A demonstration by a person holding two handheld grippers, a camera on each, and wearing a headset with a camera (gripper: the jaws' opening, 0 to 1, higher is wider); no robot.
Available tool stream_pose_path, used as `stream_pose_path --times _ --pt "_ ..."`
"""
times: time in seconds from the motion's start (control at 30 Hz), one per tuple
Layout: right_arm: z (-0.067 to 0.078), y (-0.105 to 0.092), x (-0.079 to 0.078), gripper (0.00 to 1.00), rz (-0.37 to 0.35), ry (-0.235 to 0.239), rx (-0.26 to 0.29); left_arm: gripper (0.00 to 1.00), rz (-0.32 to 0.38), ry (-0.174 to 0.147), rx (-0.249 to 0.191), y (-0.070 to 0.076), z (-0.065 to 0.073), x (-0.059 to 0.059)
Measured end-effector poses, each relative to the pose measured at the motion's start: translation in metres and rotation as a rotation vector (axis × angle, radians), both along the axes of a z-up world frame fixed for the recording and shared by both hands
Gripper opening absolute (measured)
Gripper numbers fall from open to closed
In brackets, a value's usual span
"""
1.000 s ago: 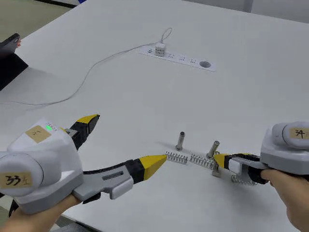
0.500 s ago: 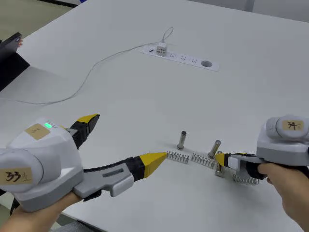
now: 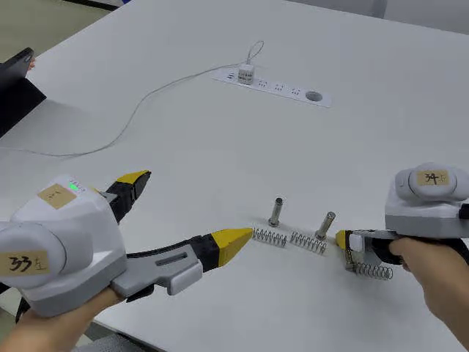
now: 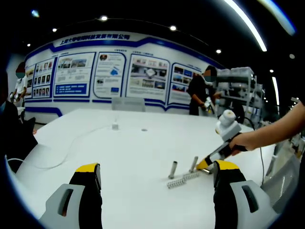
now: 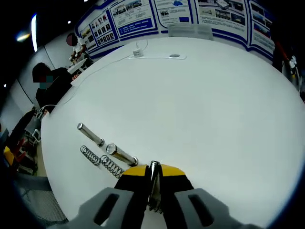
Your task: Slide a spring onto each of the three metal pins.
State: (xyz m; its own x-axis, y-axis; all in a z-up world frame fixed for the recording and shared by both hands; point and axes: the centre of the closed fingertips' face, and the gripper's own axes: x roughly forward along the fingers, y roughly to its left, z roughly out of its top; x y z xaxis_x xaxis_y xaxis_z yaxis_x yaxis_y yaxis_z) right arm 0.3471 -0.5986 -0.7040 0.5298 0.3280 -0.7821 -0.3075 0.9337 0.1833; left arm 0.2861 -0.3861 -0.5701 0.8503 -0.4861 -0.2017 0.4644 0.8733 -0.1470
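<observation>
Findings, operator:

- L tongs (image 3: 182, 209): you held them spread wide with nothing between the tips. They hovered at the near-left of the worktop (image 3: 220, 147), and one yellow tip lay just beside the left end of spring 1 (image 3: 269, 237).
- R tongs (image 3: 343, 240): you had them closed on pin 3 (image 5: 153, 183). The pin was pinched between the yellow tips with its long axis approx. upright and its lower end pointing at the worktop. Contact w/ the surface could not be told.
- Pin 1 (image 3: 275, 212) stood on end, axis vertical, and was bare.
- Pin 2 (image 3: 325, 225) stood to the right of pin 1. It was also on end, leaned slightly rightward in the head view, and was bare.
- Spring 1 and spring 2 (image 3: 308, 243) lay flat, nearly end to end. Their long axes ran left-right along the near side of pins 1 and 2, close to their bases.
- Spring 3 (image 3: 374, 270) lay flat under the R tongs, axis also left-right and apart from the other two.
- None of the springs was on a pin.
- Power strip (image 3: 275, 86) w/ cable (image 3: 146, 103) lay well apart at the far side.
</observation>
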Motion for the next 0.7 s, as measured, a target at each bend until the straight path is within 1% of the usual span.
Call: stream_pose_path --times 0.1,0.17,0.33,0.4,0.43,0.5,0.53,0.7 --pt "0.0 0.001 0.002 0.1 0.008 -0.001 -0.009 1.0 0.0 -0.001 0.002 0.0 0.0 0.0" --pt "0.0 0.003 0.002 0.1 0.021 0.0 -0.025 1.0 0.001 -0.001 0.004 0.0 0.0 0.0" --pt "0.0 0.006 0.006 0.09 0.059 0.007 -0.082 1.0 0.003 -0.002 0.002 0.001 0.0 0.001" --pt "0.0 0.006 0.009 0.09 0.061 0.005 -0.1 1.0 0.003 -0.001 0.0 0.001 0.0 0.001" --pt "-0.001 0.006 0.011 0.09 0.058 0.006 -0.101 1.0 0.004 -0.002 0.001 0.001 0.0 0.001" --pt "0.001 0.006 0.012 0.09 0.042 0.008 -0.086 1.0 0.008 -0.005 -0.001 0.002 0.001 0.001" --pt "0.002 0.006 0.012 0.09 0.025 0.019 -0.078 1.0 0.009 -0.004 -0.004 0.002 0.001 0.001" --pt "0.004 0.003 0.012 0.09 0.012 0.012 -0.073 1.0 0.011 -0.003 -0.006 0.003 0.0 0.002"
